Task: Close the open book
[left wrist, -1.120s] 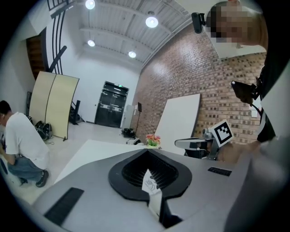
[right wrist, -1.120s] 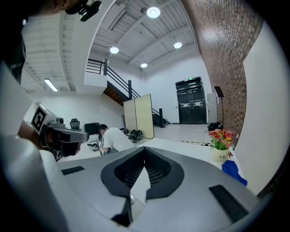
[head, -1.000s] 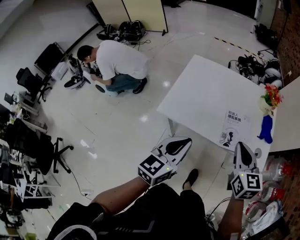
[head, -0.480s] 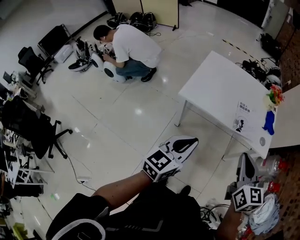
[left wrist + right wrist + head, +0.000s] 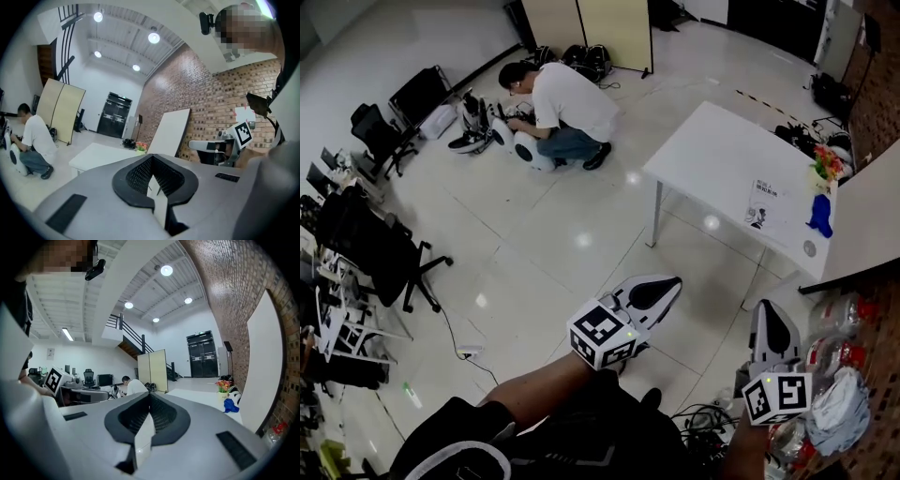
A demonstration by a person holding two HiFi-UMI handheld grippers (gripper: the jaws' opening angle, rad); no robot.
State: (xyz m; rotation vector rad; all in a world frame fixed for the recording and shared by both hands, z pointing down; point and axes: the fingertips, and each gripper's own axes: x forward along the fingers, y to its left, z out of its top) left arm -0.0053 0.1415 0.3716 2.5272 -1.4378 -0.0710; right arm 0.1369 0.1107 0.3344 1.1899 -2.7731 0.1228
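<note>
A white book (image 5: 764,202) lies flat on the white table (image 5: 703,155), printed cover up, near the table's right end. Both grippers hang over the floor, well short of the table. My left gripper (image 5: 668,282) points toward the table, its jaws together with nothing between them. My right gripper (image 5: 766,309) is at the lower right, also shut and empty. In the left gripper view the left gripper (image 5: 152,160) faces the table (image 5: 101,154) across the room. The right gripper (image 5: 150,397) faces the same table (image 5: 199,392) in its own view.
On the table by the book stand a flower pot (image 5: 825,161) and a blue object (image 5: 818,214). A white board (image 5: 862,216) leans behind it. A person (image 5: 567,108) crouches on the floor at the back. Office chairs (image 5: 366,253) fill the left; bags (image 5: 844,403) lie at lower right.
Both grippers have drawn back from the table, and the right one no longer sits beside the book's edge. The table and book now lie farther off. Both pairs of jaws stayed together.
</note>
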